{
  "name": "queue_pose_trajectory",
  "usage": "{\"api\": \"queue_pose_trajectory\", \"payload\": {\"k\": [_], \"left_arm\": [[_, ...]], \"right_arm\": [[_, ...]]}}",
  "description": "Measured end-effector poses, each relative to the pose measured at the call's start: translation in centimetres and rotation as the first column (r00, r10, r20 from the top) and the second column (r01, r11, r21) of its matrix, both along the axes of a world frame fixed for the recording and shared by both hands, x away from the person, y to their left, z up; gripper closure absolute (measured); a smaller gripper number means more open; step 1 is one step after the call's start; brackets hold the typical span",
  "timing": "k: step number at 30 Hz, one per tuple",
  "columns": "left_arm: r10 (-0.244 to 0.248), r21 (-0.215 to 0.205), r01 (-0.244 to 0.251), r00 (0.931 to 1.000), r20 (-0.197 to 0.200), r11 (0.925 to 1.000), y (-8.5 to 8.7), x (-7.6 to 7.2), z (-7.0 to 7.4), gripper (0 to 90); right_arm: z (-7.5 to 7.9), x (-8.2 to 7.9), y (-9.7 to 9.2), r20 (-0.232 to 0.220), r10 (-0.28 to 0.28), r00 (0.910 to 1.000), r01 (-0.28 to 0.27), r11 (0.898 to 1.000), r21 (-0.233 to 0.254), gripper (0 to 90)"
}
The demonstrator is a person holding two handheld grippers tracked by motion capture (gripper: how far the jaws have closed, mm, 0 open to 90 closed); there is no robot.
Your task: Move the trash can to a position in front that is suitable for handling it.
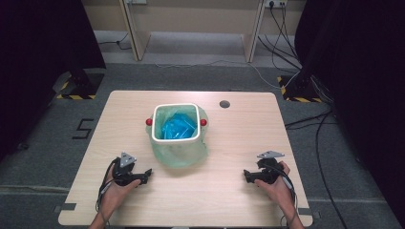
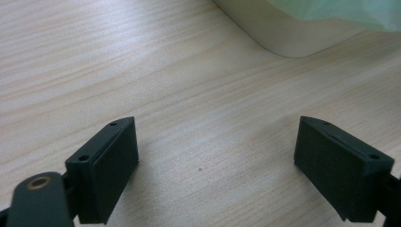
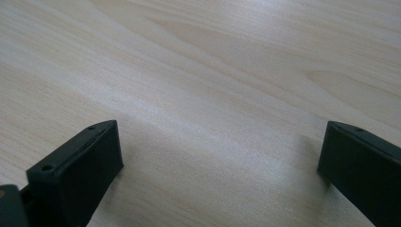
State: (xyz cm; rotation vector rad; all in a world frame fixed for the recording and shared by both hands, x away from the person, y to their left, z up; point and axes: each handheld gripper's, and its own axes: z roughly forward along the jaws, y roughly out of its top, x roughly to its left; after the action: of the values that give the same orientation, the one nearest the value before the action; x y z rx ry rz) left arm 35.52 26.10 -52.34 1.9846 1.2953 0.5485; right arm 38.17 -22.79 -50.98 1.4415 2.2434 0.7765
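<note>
Standing mid-table, the white bin lined with a green bag holds crumpled blue plastic, while the left gripper and right gripper rest well apart on the pale wooden table, jaws spread wide and empty, above grey carpet.

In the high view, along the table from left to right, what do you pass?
Left tool → left red knob → white bin with green bag → right red knob → dark table hole → right tool.
</note>
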Motion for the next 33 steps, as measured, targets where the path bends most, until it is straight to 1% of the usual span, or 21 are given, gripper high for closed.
{"api": "queue_pose_trajectory", "payload": {"k": [9, 11, 12, 13, 14, 15, 16, 17, 18, 20, 22, 25, 27, 29, 31, 32, 33], "left_arm": [[0.001, -0.001, -0.001, 1.0000, 0.000, 1.0000, 0.0, 0.0, 0.0, 13.6], [0.003, -0.006, -0.003, 1.0000, 0.001, 1.0000, 0.1, -0.1, 0.0, 13.9], [0.003, -0.011, -0.003, 1.0000, -0.003, 0.9999, 0.2, -0.1, 0.0, 14.0], [0.009, -0.023, -0.009, 0.9999, -0.007, 0.9997, 0.2, 0.0, 0.1, 14.3], [0.013, -0.035, -0.014, 0.9998, -0.013, 0.9993, 0.3, 0.0, 0.1, 14.4], [0.016, -0.049, -0.017, 0.9996, -0.021, 0.9987, 0.5, 0.1, 0.2, 14.5], [0.019, -0.065, -0.021, 0.9993, -0.032, 0.9977, 0.6, 0.1, 0.3, 14.8], [0.026, -0.082, -0.029, 0.9989, -0.038, 0.9962, 0.7, 0.2, 0.4, 14.8], [0.027, -0.090, -0.031, 0.9988, -0.041, 0.9955, 0.8, 0.3, 0.5, 14.8], [0.036, -0.101, -0.039, 0.9987, -0.037, 0.9941, 1.0, 0.5, 0.8, 14.8], [0.038, -0.105, -0.041, 0.9990, -0.025, 0.9936, 1.0, 0.7, 1.2, 14.8], [0.042, -0.120, -0.043, 0.9991, -0.009, 0.9919, 0.9, 1.2, 1.9, 14.8], [0.044, -0.134, -0.043, 0.9990, 0.000, 0.9901, 0.9, 1.6, 2.3, 14.8], [0.047, -0.136, -0.046, 0.9988, 0.008, 0.9896, 0.9, 2.0, 2.6, 14.8], [0.056, -0.131, -0.053, 0.9983, 0.018, 0.9900, 1.1, 2.8, 2.9, 14.9], [0.066, -0.122, -0.063, 0.9975, 0.024, 0.9905, 1.4, 3.3, 3.0, 14.9], [0.086, -0.121, -0.083, 0.9961, 0.022, 0.9892, 1.7, 3.8, 2.9, 14.8]], "right_arm": [[0.1, 0.1, 0.0, -0.008, 0.003, 1.0000, -0.003, 1.000, -0.003, 0.5], [0.2, 0.1, 0.0, -0.014, -0.003, 0.9999, 0.003, 1.000, 0.000, 2.7], [0.3, 0.2, 0.0, -0.011, -0.003, 0.9999, 0.003, 1.000, 0.004, 6.4], [0.4, 0.2, 0.0, -0.006, -0.002, 1.0000, 0.002, 1.000, 0.011, 13.4], [0.6, 0.3, -0.1, 0.002, 0.003, 1.0000, -0.003, 1.000, 0.019, 18.2], [0.7, 0.4, -0.1, -0.001, 0.003, 1.0000, -0.003, 0.999, 0.039, 18.4], [0.9, 0.5, 0.0, -0.002, 0.013, 0.9999, -0.013, 0.999, 0.053, 13.8], [1.0, 0.6, 0.1, -0.001, 0.017, 0.9998, -0.017, 0.998, 0.060, 13.6], [1.2, 0.7, 0.2, 0.007, 0.018, 0.9998, -0.019, 0.998, 0.059, 15.0], [1.6, 1.0, 0.5, 0.018, 0.017, 0.9997, -0.018, 0.998, 0.055, 13.5], [2.1, 1.5, 0.8, 0.034, 0.020, 0.9992, -0.022, 0.998, 0.059, 13.8], [2.9, 2.4, 1.7, 0.035, 0.024, 0.9991, -0.027, 0.996, 0.083, 13.9], [3.5, 3.1, 2.3, 0.046, 0.031, 0.9984, -0.035, 0.995, 0.088, 13.9], [3.9, 3.8, 3.0, 0.059, 0.038, 0.9975, -0.043, 0.996, 0.084, 13.9], [4.3, 4.5, 3.6, 0.063, 0.042, 0.9971, -0.047, 0.996, 0.077, 13.9], [4.4, 4.9, 4.0, 0.070, 0.050, 0.9963, -0.055, 0.996, 0.074, 14.0], [4.6, 5.3, 4.3, 0.072, 0.057, 0.9958, -0.062, 0.996, 0.070, 14.1]]}}
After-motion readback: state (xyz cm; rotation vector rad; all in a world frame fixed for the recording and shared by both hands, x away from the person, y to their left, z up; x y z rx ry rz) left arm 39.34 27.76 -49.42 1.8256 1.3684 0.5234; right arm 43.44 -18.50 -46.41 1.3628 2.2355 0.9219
